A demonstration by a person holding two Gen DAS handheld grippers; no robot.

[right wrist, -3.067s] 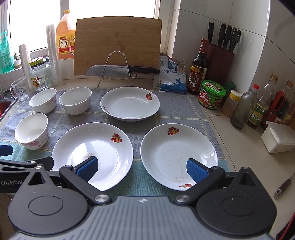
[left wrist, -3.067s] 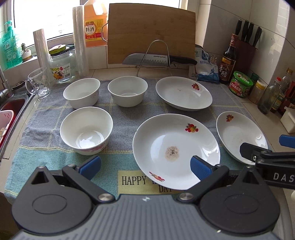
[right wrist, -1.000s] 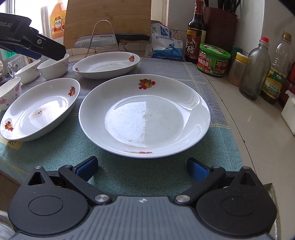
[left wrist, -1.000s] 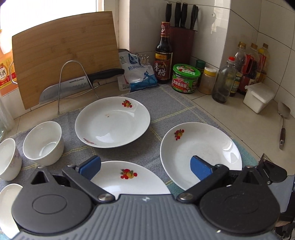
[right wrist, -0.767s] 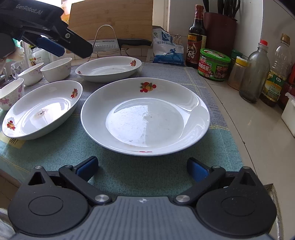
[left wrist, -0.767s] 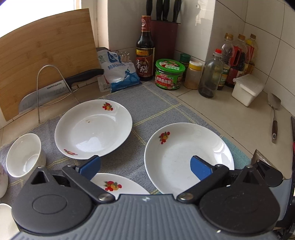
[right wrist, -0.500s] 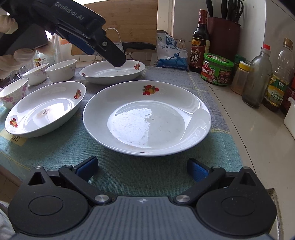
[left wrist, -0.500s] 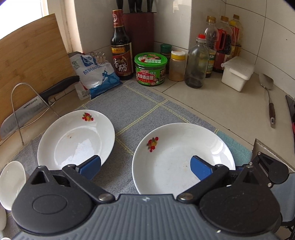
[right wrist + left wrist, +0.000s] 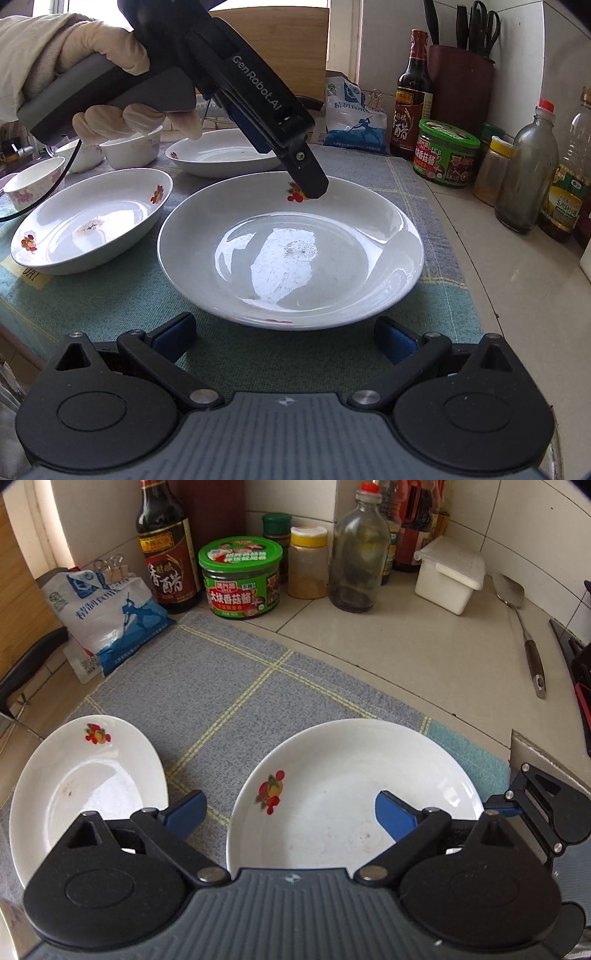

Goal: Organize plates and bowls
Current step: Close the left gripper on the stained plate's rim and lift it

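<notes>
A white plate with a fruit print point(image 9: 332, 775) lies on the cloth mat, the same plate point(image 9: 291, 251) that fills the right wrist view. My left gripper point(image 9: 288, 814) hangs tilted down over its far rim; the jaws are closing, one finger outside the rim and one over the plate's inside, with the pads not pressing. From the right wrist view a gloved hand holds the left gripper point(image 9: 306, 181) just above the print. My right gripper point(image 9: 284, 338) stands open at the plate's near edge with nothing between its fingers. Two more plates point(image 9: 92, 221) point(image 9: 221, 151) lie left and behind.
Small bowls point(image 9: 129, 147) point(image 9: 33, 181) stand at the far left. Along the wall are a vinegar bottle point(image 9: 166, 557), a green-lidded jar point(image 9: 240, 579), a salt bag point(image 9: 110, 624), oil bottles point(image 9: 524, 177) and a white box point(image 9: 447, 572). A ladle point(image 9: 528, 638) lies on the bare counter.
The left gripper has swung right and down from the bowls to the right-hand plate, rolling as it went, and its jaws have narrowed. The right gripper has stayed at the plate's near edge.
</notes>
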